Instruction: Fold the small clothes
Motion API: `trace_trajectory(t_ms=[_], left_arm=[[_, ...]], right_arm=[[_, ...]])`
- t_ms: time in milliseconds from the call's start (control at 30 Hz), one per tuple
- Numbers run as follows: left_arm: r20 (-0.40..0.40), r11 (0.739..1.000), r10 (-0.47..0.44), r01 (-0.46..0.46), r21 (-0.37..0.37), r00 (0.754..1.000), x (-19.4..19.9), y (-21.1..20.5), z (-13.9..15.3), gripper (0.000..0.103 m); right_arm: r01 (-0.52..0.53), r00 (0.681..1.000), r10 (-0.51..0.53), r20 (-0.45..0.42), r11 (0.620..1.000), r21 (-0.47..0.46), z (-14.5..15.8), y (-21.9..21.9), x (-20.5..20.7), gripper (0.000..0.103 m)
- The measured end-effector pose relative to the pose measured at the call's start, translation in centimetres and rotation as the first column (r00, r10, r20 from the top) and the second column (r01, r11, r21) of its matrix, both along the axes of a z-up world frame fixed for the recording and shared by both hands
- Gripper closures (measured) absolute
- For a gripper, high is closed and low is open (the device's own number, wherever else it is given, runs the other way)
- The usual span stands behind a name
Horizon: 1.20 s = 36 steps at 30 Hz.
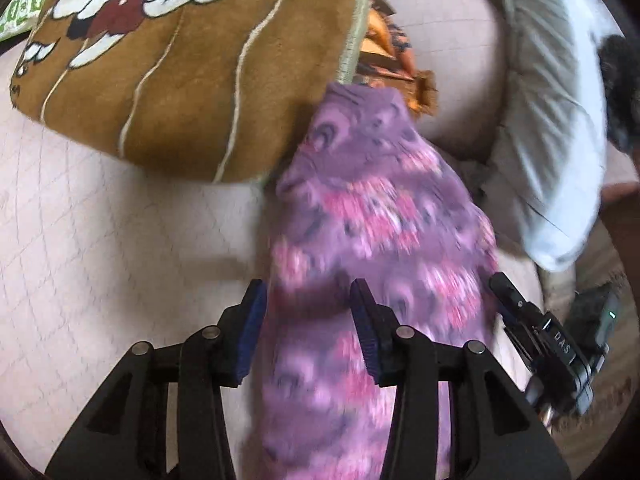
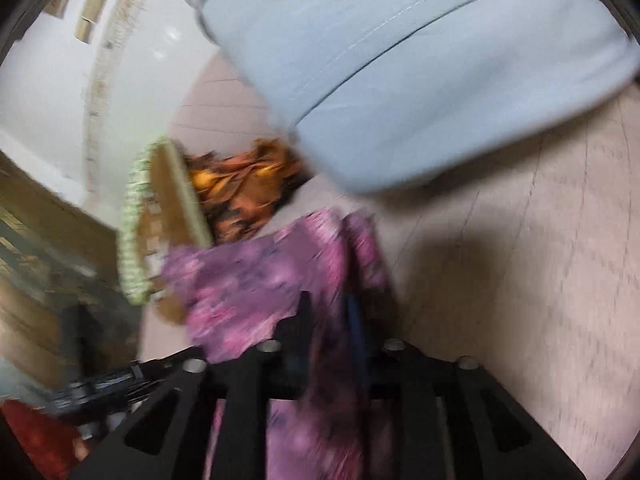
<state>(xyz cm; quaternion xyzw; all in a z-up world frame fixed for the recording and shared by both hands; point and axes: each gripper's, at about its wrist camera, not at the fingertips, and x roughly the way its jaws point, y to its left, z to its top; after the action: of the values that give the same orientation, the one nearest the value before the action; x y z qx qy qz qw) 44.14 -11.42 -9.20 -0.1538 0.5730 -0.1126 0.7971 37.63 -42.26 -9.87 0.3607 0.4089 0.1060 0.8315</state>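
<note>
A purple and pink patterned small garment (image 1: 372, 216) hangs in a long strip above the pale quilted bed cover (image 1: 100, 208). My left gripper (image 1: 308, 300) has its jaws apart, with the cloth lying between and over the blue pads (image 1: 252, 332); it does not pinch it. My right gripper (image 2: 332, 312) is shut on the garment (image 2: 256, 284), fingers close together with cloth between them. The right gripper's body also shows at the right of the left wrist view (image 1: 540, 332). Both views are blurred by motion.
A brown cartoon-print cushion (image 1: 180, 60) lies at the far left of the bed. An orange patterned cloth (image 1: 396, 60) sits behind the garment. A pale blue pillow (image 2: 400, 60) lies at the far right. The bed cover (image 2: 520, 260) is bare to the right.
</note>
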Motion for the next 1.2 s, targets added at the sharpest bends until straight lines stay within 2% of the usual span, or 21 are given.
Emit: trace_trajectory(t_ms=[33,100,133,167,233,300,433,467,533,567,667,700,767,833,867,900,933,967,1033,1100,1200], left_arm=[[0.005,0.999,-0.015,0.016,-0.035,1.000,-1.2,0.4,0.0,0.061],[0.003,0.999,-0.019,0.019,-0.037,1.000,-2.6,0.1,-0.4,0.061],[0.001,1.000,-0.021,0.021,-0.016,1.000,-3.1,-0.4,-0.9,0.061],[0.005,1.000,-0.014,0.014,0.008,1.000,-3.9,-0.9,-1.1,0.061],[0.023,0.999,-0.011,0.011,0.032,1.000,-4.6,-1.5,-0.5,0.061],[0.043,0.999,-0.014,0.013,0.037,0.999,-5.1,-2.0,0.0,0.061],[0.014,0.995,-0.020,0.019,0.101,1.000,-4.0,-2.3,-1.0,0.062],[0.009,0.994,-0.020,0.019,0.104,1.000,-3.9,-2.4,-1.3,0.062],[-0.003,0.995,-0.016,0.017,0.103,1.000,-3.6,-2.3,-1.5,0.062],[-0.009,0.995,-0.013,0.013,0.096,1.000,-3.6,-2.1,-1.4,0.062],[-0.034,0.999,-0.008,0.010,0.052,0.999,-4.4,-0.7,-0.8,0.062],[-0.035,0.999,-0.012,0.013,0.036,0.999,-5.3,-0.1,-0.4,0.062],[-0.035,0.999,-0.032,0.032,-0.004,0.999,-7.9,1.3,0.0,0.062],[-0.032,0.997,-0.066,0.064,-0.034,0.997,-10.5,1.5,0.1,0.062],[-0.036,0.997,-0.076,0.075,-0.031,0.996,-11.7,1.2,-0.2,0.062],[-0.038,0.996,-0.088,0.087,-0.012,0.995,-12.3,0.7,-0.6,0.062],[-0.042,0.991,-0.121,0.123,0.057,0.992,-13.7,-0.2,-1.5,0.062],[-0.054,0.980,-0.151,0.157,0.120,0.987,-14.3,-1.0,-2.3,0.062],[-0.065,0.963,-0.192,0.200,0.180,0.979,-14.9,-2.6,-3.0,0.062],[-0.057,0.970,-0.179,0.186,0.155,0.982,-14.7,-2.1,-2.1,0.063],[0.006,0.990,-0.134,0.133,0.050,0.991,-12.5,-0.5,1.0,0.062]], right_arm=[[-0.011,1.000,0.011,0.001,1.000,0.012,0.0,-0.1,-0.5,0.061],[-0.038,0.999,0.037,-0.027,0.999,-0.013,-0.6,0.8,-1.6,0.060],[-0.060,0.997,0.058,-0.044,0.997,-0.054,-1.0,1.7,-1.8,0.071],[-0.087,0.996,0.084,-0.038,0.991,-0.104,-0.9,2.6,-1.9,0.091],[-0.069,0.997,0.075,0.033,0.984,-0.163,0.9,3.2,-3.0,0.092],[-0.028,0.995,0.041,0.096,0.990,-0.136,2.1,2.6,-3.7,0.092],[-0.019,1.000,0.019,-0.002,0.984,-0.180,-0.5,2.5,-2.8,0.092],[-0.029,0.999,0.024,-0.029,0.979,-0.203,-1.5,2.7,-2.6,0.090],[-0.020,1.000,0.015,-0.025,0.977,-0.214,-1.6,2.9,-2.5,0.089],[-0.022,0.999,0.016,-0.030,0.977,-0.212,-1.3,3.0,-2.5,0.081],[-0.025,0.999,0.020,-0.036,0.988,-0.149,-0.3,1.5,-4.2,0.076],[-0.036,0.999,0.032,-0.035,0.993,-0.113,0.0,1.1,-5.3,0.073],[-0.042,0.999,0.039,-0.038,0.997,-0.069,0.3,0.8,-8.0,0.061],[-0.043,0.998,0.041,-0.052,0.998,-0.046,-0.4,1.2,-10.1,0.060],[-0.053,0.997,0.049,-0.064,0.997,-0.056,-0.9,1.6,-10.9,0.063],[-0.055,0.996,0.048,-0.073,0.994,-0.097,-1.2,1.6,-11.8,0.065],[-0.055,0.994,0.037,-0.105,0.982,-0.179,-1.9,2.1,-12.4,0.066],[-0.064,0.993,0.042,-0.107,0.977,-0.205,-2.1,2.3,-12.9,0.067],[-0.054,0.994,0.028,-0.105,0.968,-0.247,-0.8,2.4,-13.2,0.064],[-0.021,0.999,0.011,-0.040,0.960,-0.278,1.7,2.4,-13.1,0.062],[0.003,0.993,0.024,0.112,0.970,-0.243,6.0,2.3,-11.9,0.062]])
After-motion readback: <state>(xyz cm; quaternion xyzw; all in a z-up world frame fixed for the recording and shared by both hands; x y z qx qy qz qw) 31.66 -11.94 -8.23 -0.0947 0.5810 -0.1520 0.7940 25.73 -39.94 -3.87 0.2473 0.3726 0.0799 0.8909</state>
